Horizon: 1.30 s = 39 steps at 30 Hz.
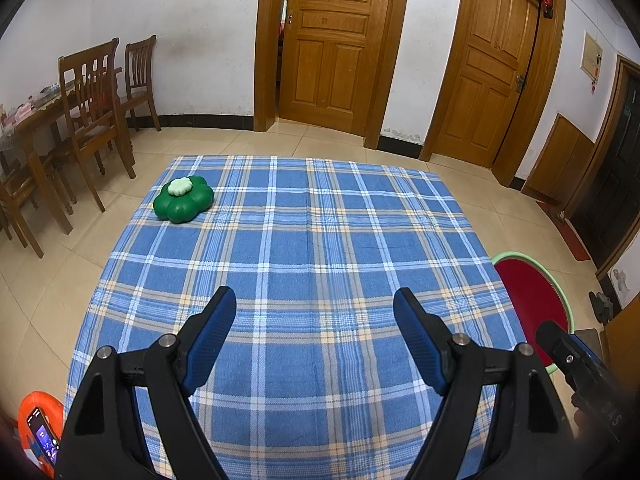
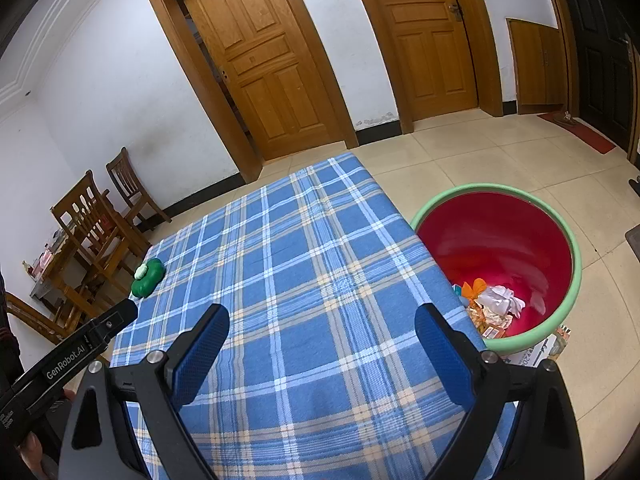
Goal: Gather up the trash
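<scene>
Tiled floor, white walls, two panelled wooden doors point(image 1: 328, 44) beyond. Table point(image 1: 304, 264) in the middle of the room under a blue plaid cloth. On the cloth only one object: a green flower-shaped item point(image 1: 183, 199) with a pale green top, near the far left corner.

Left hand-held gripper point(image 1: 314, 306) over the near part of the table, angled down, blue-padded fingers point(image 1: 210, 336) spread wide, nothing between them. Right hand-held gripper point(image 2: 322, 322) likewise above the near edge, jaws well apart and empty. Each gripper's body shows at the edge of the other's view.

Trash bin point(image 2: 568, 240), red inside with a pale green rim, stands on the floor just beside the table's right side. Trash point(image 2: 494, 306) lies at its bottom: crumpled white paper, orange pieces, printed wrappers.

Wooden chairs point(image 1: 94, 120) and a cluttered dining table along the left wall. An orange object with a lit phone point(image 1: 43, 436) on it sits low at the left, beside the table.
</scene>
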Each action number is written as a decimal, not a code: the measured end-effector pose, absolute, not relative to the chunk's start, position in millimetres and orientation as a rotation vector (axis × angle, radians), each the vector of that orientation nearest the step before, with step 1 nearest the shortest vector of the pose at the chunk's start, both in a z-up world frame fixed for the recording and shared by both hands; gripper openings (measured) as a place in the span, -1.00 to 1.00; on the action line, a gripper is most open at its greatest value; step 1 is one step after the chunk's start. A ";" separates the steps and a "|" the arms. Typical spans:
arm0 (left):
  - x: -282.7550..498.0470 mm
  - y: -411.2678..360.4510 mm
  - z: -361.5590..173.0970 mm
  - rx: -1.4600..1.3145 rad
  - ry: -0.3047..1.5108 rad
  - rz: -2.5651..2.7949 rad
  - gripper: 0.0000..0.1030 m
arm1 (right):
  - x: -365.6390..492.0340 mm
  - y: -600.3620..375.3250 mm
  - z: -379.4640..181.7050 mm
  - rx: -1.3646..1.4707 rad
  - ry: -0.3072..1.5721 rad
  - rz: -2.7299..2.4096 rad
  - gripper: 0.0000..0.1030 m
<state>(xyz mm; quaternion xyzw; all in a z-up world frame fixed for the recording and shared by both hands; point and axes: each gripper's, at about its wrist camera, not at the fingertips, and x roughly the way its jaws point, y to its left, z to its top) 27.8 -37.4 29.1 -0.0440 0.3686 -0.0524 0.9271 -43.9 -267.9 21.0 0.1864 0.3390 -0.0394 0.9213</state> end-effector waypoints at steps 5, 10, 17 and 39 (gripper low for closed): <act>27.8 -37.4 29.2 -0.090 0.756 -0.108 0.56 | -43.7 -267.1 21.1 0.382 0.696 -0.081 0.86; 27.0 -36.8 28.1 -0.093 0.757 -0.108 0.56 | -43.8 -265.2 21.5 0.383 0.697 -0.080 0.86; 27.3 -36.5 28.0 -0.093 0.757 -0.108 0.56 | -43.9 -265.6 21.2 0.383 0.696 -0.080 0.86; 27.5 -35.8 28.0 -0.094 0.758 -0.108 0.56 | -43.8 -265.1 21.2 0.383 0.696 -0.080 0.86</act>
